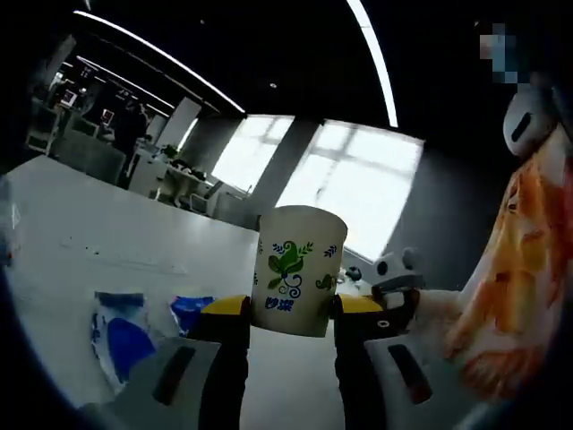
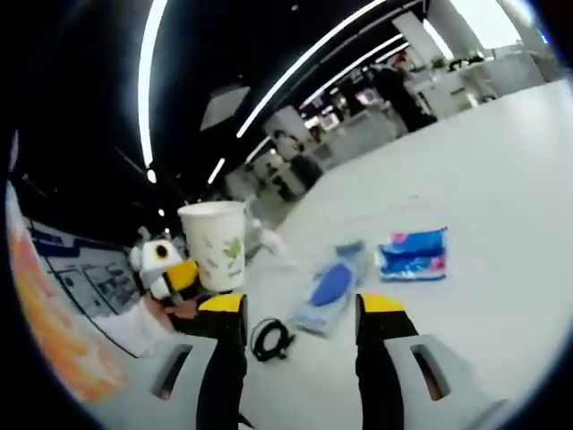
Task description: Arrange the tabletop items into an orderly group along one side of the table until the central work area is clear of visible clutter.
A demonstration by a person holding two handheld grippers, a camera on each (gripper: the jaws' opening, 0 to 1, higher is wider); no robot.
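Observation:
A white paper cup [image 1: 295, 269] with a green and blue leaf print stands upright between my left gripper's [image 1: 291, 306] yellow-tipped jaws, which are shut on its lower part. In the right gripper view the same cup [image 2: 215, 244] shows at the left, held by the left gripper [image 2: 170, 273] above the white table [image 2: 501, 179]. My right gripper [image 2: 301, 305] is open with nothing between its jaws. Beyond it lie a blue and white packet [image 2: 327, 288], a second blue packet [image 2: 412, 253] and a coiled black cable [image 2: 271, 339].
In the left gripper view two blue and white packets [image 1: 121, 345] [image 1: 190, 312] lie on the table [image 1: 107, 233] to the left of the jaws. A person's orange-patterned clothing [image 1: 510, 287] is close at the right. Desks and windows stand far behind.

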